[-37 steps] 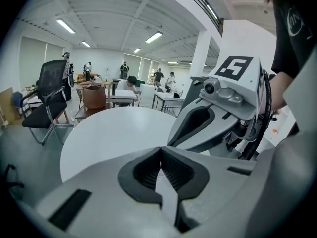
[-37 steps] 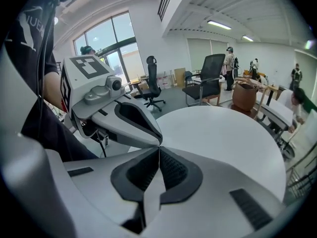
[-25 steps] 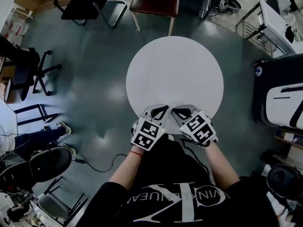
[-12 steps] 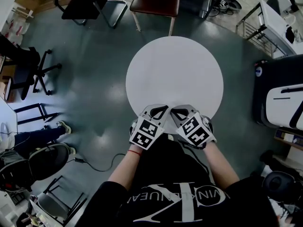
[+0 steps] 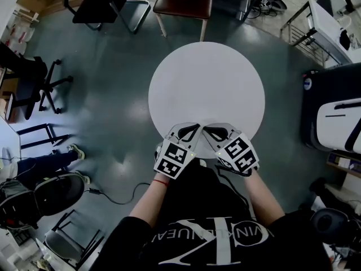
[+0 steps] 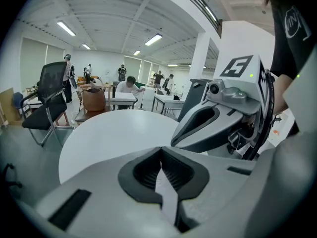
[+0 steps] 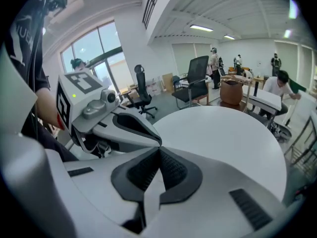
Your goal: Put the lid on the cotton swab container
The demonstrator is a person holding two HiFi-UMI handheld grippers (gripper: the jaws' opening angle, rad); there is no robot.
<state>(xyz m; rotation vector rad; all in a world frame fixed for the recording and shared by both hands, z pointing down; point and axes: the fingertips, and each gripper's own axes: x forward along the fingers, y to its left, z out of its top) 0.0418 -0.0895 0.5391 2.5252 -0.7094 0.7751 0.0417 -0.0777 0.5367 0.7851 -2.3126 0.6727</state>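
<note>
Left hand-held gripper [image 5: 190, 131] and right hand-held gripper [image 5: 213, 131] were both clenched on nothing, side by side at the tabletop's [image 5: 206, 83] near edge. Container and lid weren't in any view. I'd locate both first, then open up.

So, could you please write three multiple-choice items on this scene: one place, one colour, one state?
1. Where are the left gripper and right gripper? A) on a chair B) at the near edge of the table C) over the floor
2. What colour is the table? A) brown B) black C) white
3. How do the left gripper's jaws stand? A) together, empty B) wide apart C) clamping a lid
B: head view shows both at its near rim. C: the top is plain white. A: left gripper view shows them closed.
</note>
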